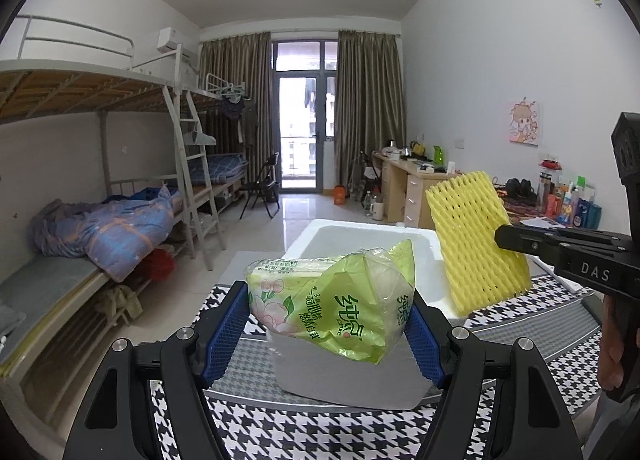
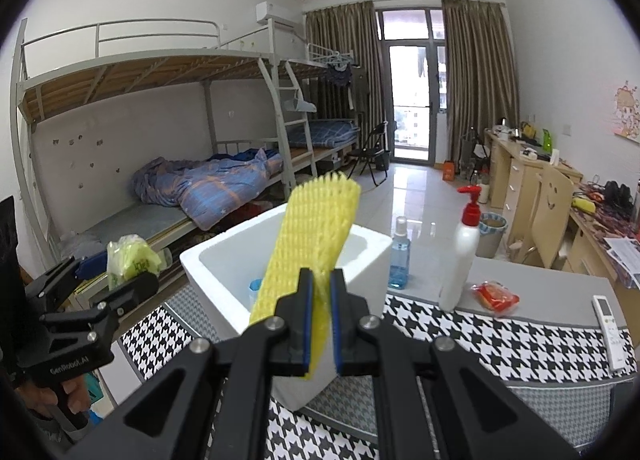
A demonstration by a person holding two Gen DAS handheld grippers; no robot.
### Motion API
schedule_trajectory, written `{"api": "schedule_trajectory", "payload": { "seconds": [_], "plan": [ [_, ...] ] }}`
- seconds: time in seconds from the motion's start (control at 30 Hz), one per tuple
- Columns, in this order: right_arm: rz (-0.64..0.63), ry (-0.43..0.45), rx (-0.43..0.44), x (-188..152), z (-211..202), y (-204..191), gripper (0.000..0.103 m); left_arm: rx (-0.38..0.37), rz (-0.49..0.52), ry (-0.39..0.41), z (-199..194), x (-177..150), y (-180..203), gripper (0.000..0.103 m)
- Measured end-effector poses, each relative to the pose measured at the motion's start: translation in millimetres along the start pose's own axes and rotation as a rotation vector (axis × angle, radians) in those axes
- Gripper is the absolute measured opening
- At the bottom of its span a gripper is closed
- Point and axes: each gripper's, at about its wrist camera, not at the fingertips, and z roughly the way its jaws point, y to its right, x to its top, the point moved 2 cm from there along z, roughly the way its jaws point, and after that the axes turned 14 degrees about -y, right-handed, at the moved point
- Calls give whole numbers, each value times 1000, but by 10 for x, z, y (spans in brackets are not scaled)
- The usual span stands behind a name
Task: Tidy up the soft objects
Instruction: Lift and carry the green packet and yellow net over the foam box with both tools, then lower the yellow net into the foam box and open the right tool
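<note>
Left gripper (image 1: 328,324) jaws clamp a green tissue pack (image 1: 332,300) above the white foam box (image 1: 304,236); right gripper (image 2: 320,324) jaws pinch a yellow foam net (image 2: 312,236) over its rim. Neither item is deposited yet (a red packet (image 2: 495,295) remains on the houndstooth mat (image 2: 500,344)).

A blue spray bottle (image 2: 399,256) stands beside a red-capped pump bottle (image 2: 464,252) near a remote (image 2: 610,326).

green tissue pack (image 1: 328,304), yellow foam net (image 1: 476,244), both aloft
</note>
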Motion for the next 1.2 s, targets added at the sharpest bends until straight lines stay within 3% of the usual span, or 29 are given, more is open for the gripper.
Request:
{"api": "schedule_trajectory", "payload": {
  "seconds": [1.13,1.2],
  "plan": [
    [-3,-119,7,303,645,-292,11,21,-63,-49,154,-53,-238,75],
    [-11,-118,10,306,640,-309,18,22,-64,-48,148,-55,-236,75]
  ]
}}
